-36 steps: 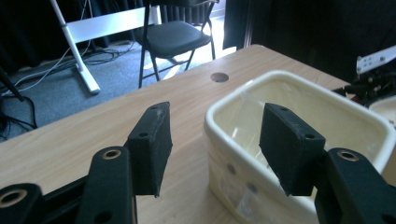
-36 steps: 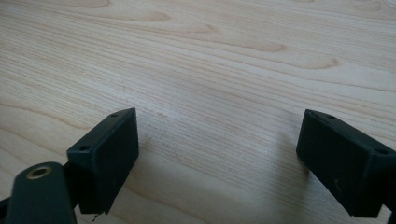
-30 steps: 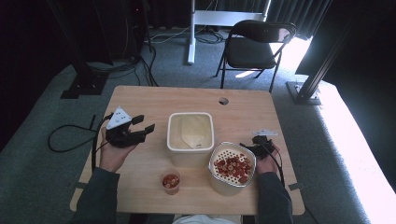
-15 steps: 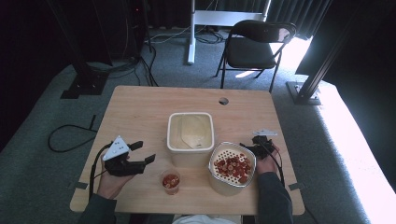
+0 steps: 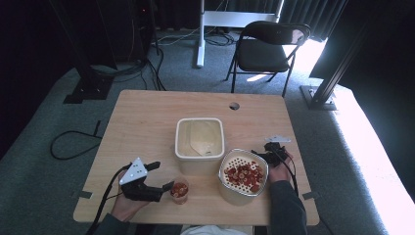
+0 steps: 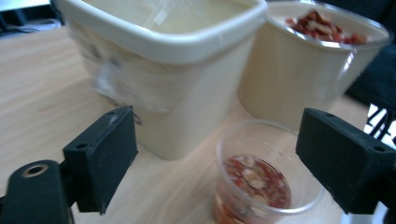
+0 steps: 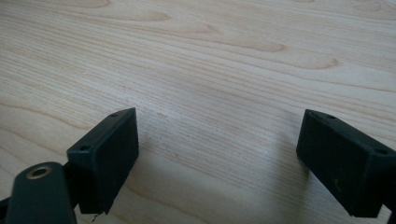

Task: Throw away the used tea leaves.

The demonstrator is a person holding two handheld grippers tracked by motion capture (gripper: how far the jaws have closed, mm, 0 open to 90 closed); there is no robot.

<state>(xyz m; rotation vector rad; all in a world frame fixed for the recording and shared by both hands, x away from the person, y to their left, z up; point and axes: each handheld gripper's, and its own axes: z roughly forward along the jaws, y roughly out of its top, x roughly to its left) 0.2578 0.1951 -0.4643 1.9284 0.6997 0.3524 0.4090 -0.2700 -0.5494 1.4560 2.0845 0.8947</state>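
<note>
The left gripper [image 6: 219, 163] is closing in on the small clear cup of red pieces [image 6: 261, 186], fingers [image 6: 100, 161] just opened wide and flanking it untouched beside the cream tub [image 6: 177, 70].

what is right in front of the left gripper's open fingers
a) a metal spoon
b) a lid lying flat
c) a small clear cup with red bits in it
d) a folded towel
c, the left gripper has its fingers spread wide with a small clear cup of red bits on the table just ahead of them, beside the square cream tub.
</note>
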